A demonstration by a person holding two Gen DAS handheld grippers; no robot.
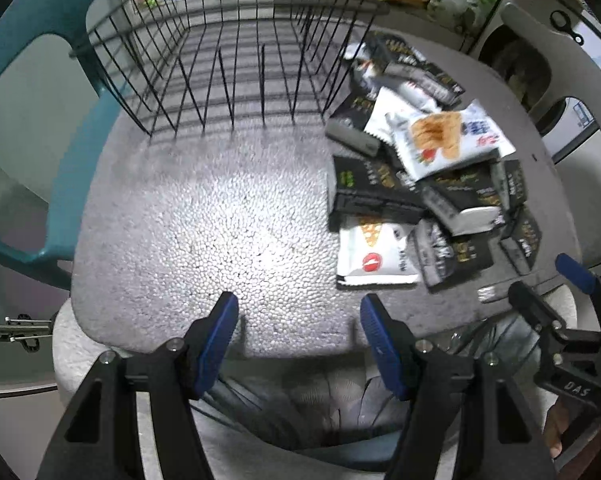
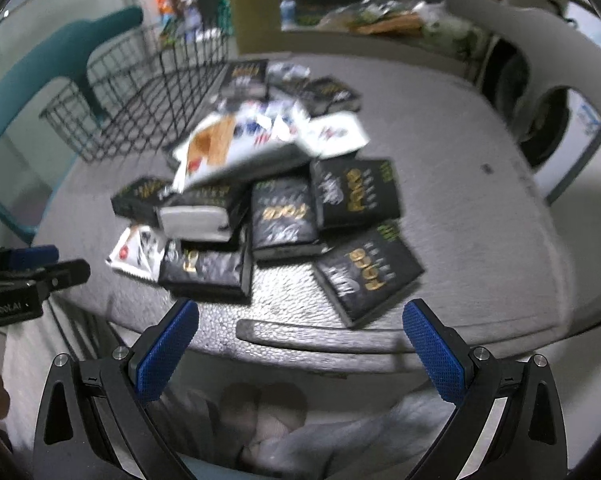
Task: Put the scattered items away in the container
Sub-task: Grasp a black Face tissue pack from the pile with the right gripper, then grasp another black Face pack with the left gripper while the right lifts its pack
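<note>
Left gripper [image 1: 298, 312] agape; right gripper [image 2: 300, 316] likewise — both empty.

Black wire basket [image 1: 236, 64], pebbly foam tabletop [image 1: 220, 220]

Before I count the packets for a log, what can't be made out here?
- Lower packets in the pile: right wrist view, covered by the ones on top.
- White snack packet: right wrist view, print motion-blurred.
- Wire basket: left wrist view, far end lost in background clutter.
- Right gripper: left wrist view, cut off by the edge.
</note>
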